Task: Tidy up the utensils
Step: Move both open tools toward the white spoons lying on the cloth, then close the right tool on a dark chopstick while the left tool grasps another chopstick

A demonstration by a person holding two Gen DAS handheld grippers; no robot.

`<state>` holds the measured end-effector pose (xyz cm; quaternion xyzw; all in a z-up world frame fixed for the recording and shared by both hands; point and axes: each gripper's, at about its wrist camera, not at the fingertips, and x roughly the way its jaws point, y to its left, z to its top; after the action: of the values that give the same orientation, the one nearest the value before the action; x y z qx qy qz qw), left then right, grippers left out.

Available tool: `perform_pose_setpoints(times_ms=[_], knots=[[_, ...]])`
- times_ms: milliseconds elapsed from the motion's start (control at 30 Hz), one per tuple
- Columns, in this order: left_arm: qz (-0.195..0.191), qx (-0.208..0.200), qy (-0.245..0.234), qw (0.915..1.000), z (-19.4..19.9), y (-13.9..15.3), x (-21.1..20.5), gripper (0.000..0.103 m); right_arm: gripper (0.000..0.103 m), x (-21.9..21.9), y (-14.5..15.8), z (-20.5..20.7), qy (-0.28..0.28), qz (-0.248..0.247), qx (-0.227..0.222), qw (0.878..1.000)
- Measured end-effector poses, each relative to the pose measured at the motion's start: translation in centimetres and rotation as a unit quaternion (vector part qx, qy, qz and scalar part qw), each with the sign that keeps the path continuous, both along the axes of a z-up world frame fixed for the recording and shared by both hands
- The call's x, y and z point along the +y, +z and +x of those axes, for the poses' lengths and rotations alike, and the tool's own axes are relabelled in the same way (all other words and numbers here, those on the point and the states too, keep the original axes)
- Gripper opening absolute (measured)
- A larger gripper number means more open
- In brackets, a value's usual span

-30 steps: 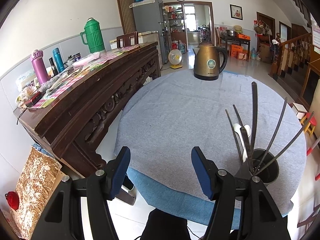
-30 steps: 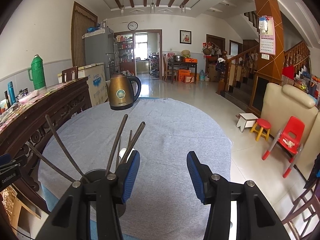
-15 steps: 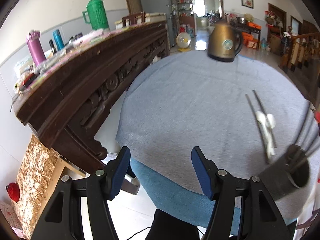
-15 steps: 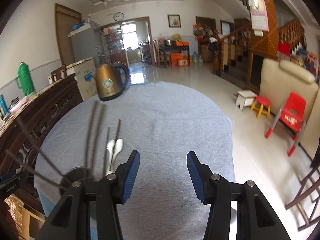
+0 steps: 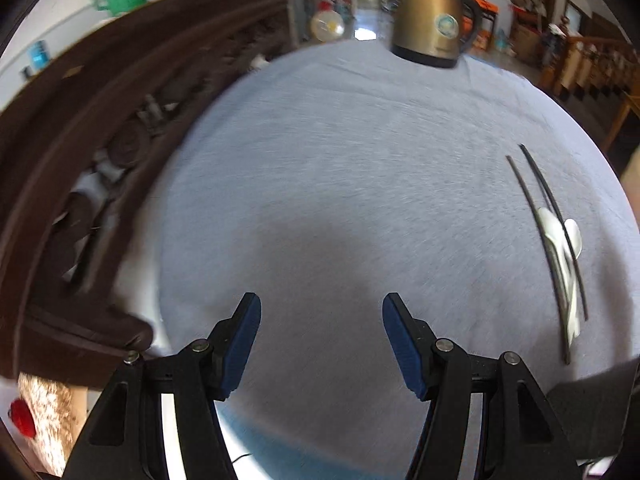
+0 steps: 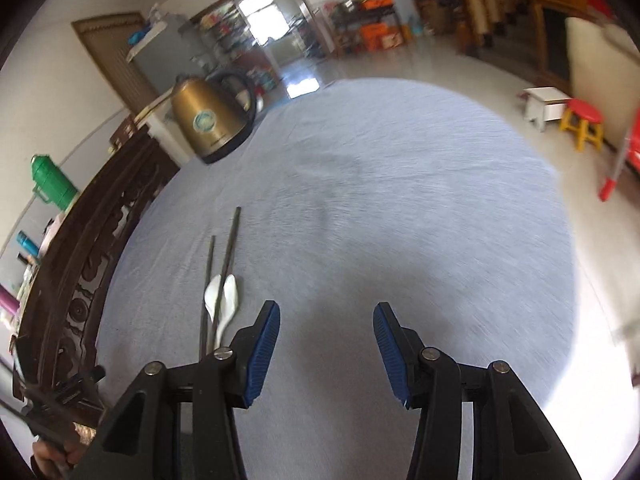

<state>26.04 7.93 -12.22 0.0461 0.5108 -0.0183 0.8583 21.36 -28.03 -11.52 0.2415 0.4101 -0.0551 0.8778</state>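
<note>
**Spoons and chopsticks on the grey table**

Grey cloth covers a big round table [image 5: 340, 168] in a bright room with a shiny floor. At the far edge of the table stands a gold metal kettle [image 5: 432, 20] with a black handle. A long dark wooden sideboard [image 5: 92, 132] runs along one side, with a green flask [image 6: 52, 184] on top.

2 thin dark chopsticks [image 5: 544, 232] lie flat on the cloth, side by side. 2 white spoons [image 5: 560, 240] lie with them, touching them. In the right wrist view the chopsticks [image 6: 224, 264] and spoons [image 6: 226, 300] sit just beside the left blue finger.

Both tools point down at the cloth. Over bare cloth, the left gripper [image 5: 322, 340] has its blue pads partly apart with nothing between them. The right gripper [image 6: 326, 348] is also partly apart and holds nothing.
</note>
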Motion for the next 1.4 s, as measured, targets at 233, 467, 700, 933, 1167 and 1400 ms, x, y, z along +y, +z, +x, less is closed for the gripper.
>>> perform_pose_setpoints(times_ms=[233,467,700,933,1167,1400], knots=[[-0.025,0.019,-0.057,0.9979,5.7,0.1,-4.0,0.064,0.047,3.3,-1.2,11.8,0.100,-0.016,0.046,0.994],[-0.036,0.039,-0.081,0.9953,9.6,0.1,-5.9,0.060,0.035,7.5,-3.2,22.3,0.139,-0.022,0.104,0.985],[-0.058,0.056,-0.113,0.9903,12.2,0.1,-8.7,0.046,0.010,9.9,-4.9,26.2,0.141,-0.066,0.140,0.978],[-0.076,0.085,-0.152,0.9817,14.2,-1.2,-14.0,0.043,0.007,6.5,-5.2,23.7,0.123,-0.048,0.125,0.983],[-0.067,0.106,-0.165,0.9784,15.9,-3.0,-18.7,0.043,0.007,0.9,-5.1,19.9,0.092,0.012,0.090,0.992],[-0.060,0.101,-0.171,0.9783,16.4,-3.0,-20.9,0.027,0.007,-1.9,-3.8,17.4,0.074,0.051,0.022,0.996]])
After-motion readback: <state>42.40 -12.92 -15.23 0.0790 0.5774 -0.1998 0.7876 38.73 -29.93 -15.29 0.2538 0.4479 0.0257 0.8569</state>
